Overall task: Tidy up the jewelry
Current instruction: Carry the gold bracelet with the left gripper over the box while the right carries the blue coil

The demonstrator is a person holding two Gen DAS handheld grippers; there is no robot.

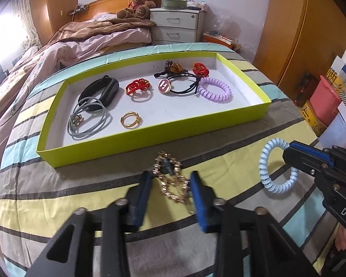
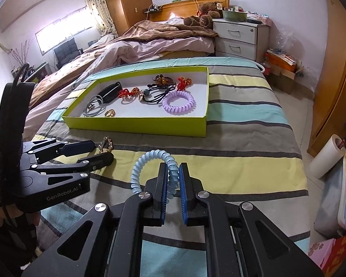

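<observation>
Right gripper (image 2: 173, 180) pinches a blue coil tie (image 2: 150, 161); left gripper (image 1: 170, 184) gapes around a gold bracelet (image 1: 173, 182), needing a centered squeeze before the tray (image 1: 150, 136).

A shallow lime-green cardboard tray with a white inside (image 1: 150, 136) lies flat on the striped bedspread. Inside, at its left end, a black wristband (image 1: 101, 90) lies partly under a looped grey cord with a gold clasp (image 1: 87, 120). Near them is a gold ring (image 1: 130, 120), and beyond it a red braided knot (image 1: 138, 86). Toward the right lie a black elastic hair tie with a round pink charm (image 1: 173, 85), an amber bead cluster (image 1: 171, 67), a second red knot (image 1: 199, 69) and a lilac spiral coil hair tie (image 1: 215, 90). Outside the tray, a gold chain bracelet (image 1: 173, 182) lies on the bedspread, and a pale blue spiral coil hair tie (image 2: 150, 168) stands upright.
</observation>
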